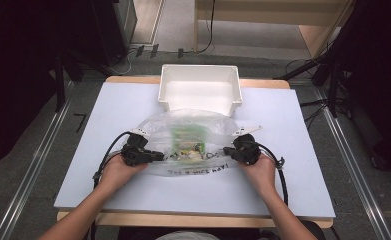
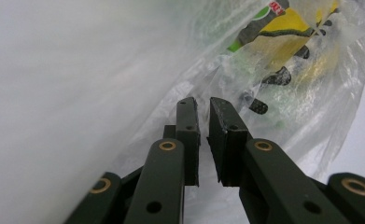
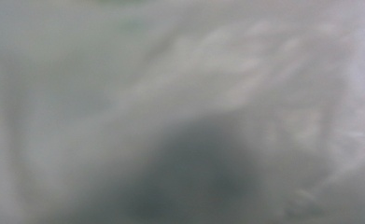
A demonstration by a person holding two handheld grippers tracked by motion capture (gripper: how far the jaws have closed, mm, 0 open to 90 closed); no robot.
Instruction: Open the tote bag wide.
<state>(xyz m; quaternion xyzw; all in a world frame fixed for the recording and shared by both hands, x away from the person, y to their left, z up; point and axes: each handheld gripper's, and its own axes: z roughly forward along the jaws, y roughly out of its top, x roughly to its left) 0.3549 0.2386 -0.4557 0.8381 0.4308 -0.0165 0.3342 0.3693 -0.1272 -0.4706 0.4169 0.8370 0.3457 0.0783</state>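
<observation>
Reading "NICE DAY" [image 1: 214, 170], clear plastic bag [image 1: 193, 125], black lettering

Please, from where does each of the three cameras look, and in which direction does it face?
High view: above the person's side, facing forward and down on the table; both forearms, left gripper and right gripper at the plastic bag.
Left gripper view: along its two nearly closed jaws into the bag's film.
Right gripper view: pressed against blurred film.
Shared: the bag, with its green-yellow packet.

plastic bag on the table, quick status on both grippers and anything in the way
Left gripper nearly shut at the plastic bag left edge, right gripper shut at its right edge. Bag flat on table, packet inside. White bin behind, apart.
</observation>
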